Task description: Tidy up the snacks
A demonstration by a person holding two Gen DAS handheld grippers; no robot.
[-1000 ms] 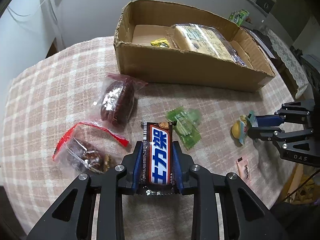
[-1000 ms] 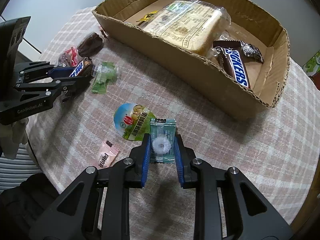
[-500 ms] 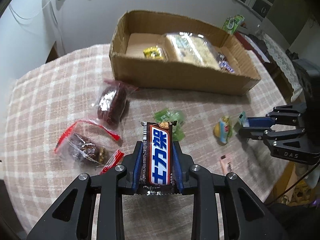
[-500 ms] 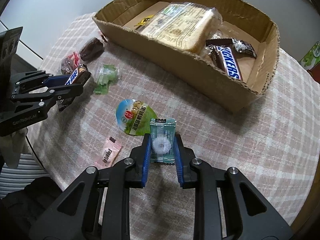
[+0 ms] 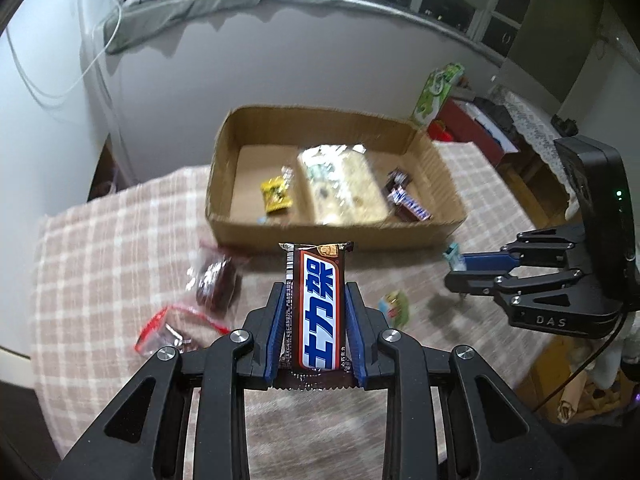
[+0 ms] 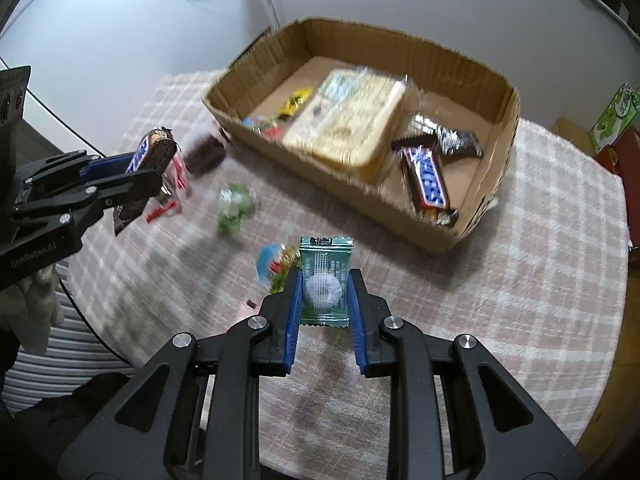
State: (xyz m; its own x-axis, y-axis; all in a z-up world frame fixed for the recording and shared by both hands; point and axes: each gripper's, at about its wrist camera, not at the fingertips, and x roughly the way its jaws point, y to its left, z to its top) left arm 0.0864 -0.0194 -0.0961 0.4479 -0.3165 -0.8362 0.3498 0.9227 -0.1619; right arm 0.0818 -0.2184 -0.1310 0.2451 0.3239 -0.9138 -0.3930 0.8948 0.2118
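Note:
My left gripper (image 5: 315, 300) is shut on a brown Snickers bar (image 5: 316, 304) and holds it above the checked tablecloth, short of the cardboard box (image 5: 320, 236). It also shows in the right wrist view (image 6: 152, 172). My right gripper (image 6: 325, 280) is shut on a green mint candy packet (image 6: 325, 280), held above the table in front of the box (image 6: 440, 240). The box holds a large cracker pack (image 6: 352, 120), a Snickers bar (image 6: 426, 180), a yellow candy (image 5: 275, 198) and small sweets.
On the tablecloth lie a dark date packet (image 5: 216, 282), a red-edged bag (image 5: 172, 332), a green candy (image 6: 236, 204) and a blue-green snack pouch (image 6: 272, 264). A green carton (image 5: 438, 92) and furniture stand beyond the table on the right. The table edge is near on the left.
Both grippers have risen with their snacks and the views have tilted up, so the box interior shows more. The scene is blurred by motion.

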